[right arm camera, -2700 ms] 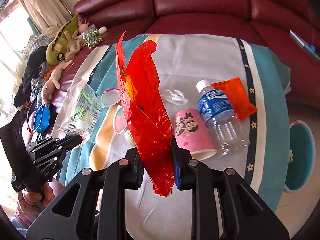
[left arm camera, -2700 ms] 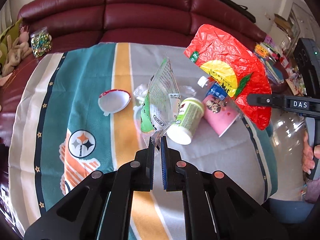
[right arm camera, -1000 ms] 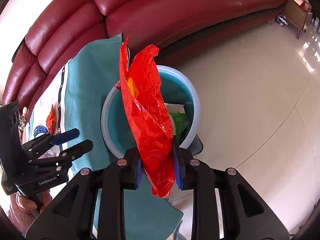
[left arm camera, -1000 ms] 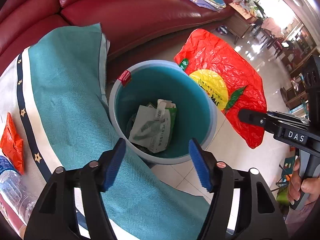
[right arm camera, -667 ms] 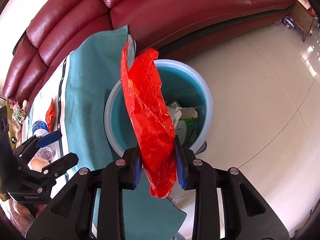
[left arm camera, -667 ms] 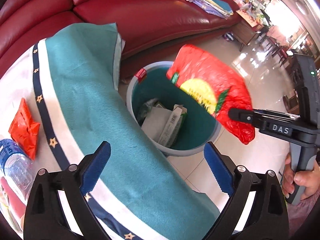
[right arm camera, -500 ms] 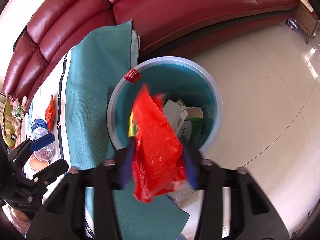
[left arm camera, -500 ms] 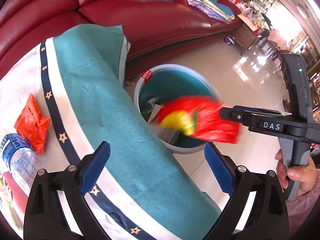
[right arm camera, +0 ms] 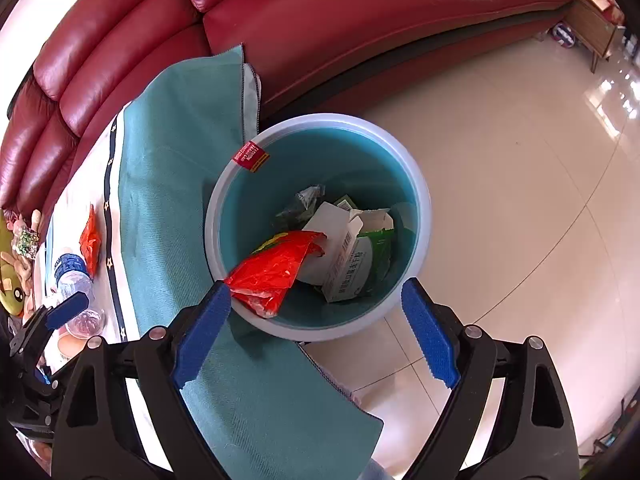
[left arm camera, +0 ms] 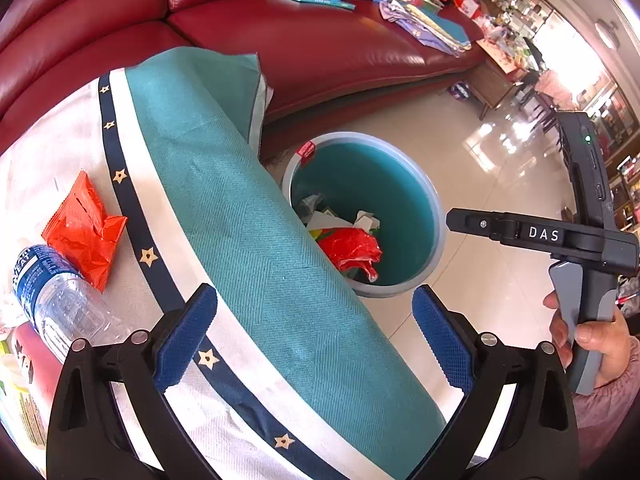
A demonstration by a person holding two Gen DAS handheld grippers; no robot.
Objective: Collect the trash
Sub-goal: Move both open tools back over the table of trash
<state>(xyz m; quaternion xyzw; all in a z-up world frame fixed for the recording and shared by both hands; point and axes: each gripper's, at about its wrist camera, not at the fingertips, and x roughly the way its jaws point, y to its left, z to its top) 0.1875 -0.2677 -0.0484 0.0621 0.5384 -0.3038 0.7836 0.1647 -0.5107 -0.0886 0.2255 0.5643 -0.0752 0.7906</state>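
A blue trash bin (right arm camera: 420, 184) stands on the floor beside the table; it also shows in the left wrist view (left arm camera: 434, 208). The big red snack bag (right arm camera: 276, 270) lies inside it against the near wall, on white and green wrappers (right arm camera: 352, 248); the bag shows in the left wrist view (left arm camera: 350, 250) too. My right gripper (right arm camera: 316, 332) is open and empty just above the bin's near rim. My left gripper (left arm camera: 314, 334) is open and empty over the table's teal cloth edge. A small orange packet (left arm camera: 84, 228) and a water bottle (left arm camera: 52, 296) lie on the table.
A red leather sofa (left arm camera: 280, 40) curves behind the table and bin, with a book and folded cloths on it. The teal and white tablecloth (left arm camera: 240, 240) hangs over the table edge next to the bin. Glossy tiled floor (right arm camera: 520, 200) lies right of the bin.
My right gripper opened and the red snack bag dropped into the bin. My left gripper, open since one second ago, swung back a little toward the table.
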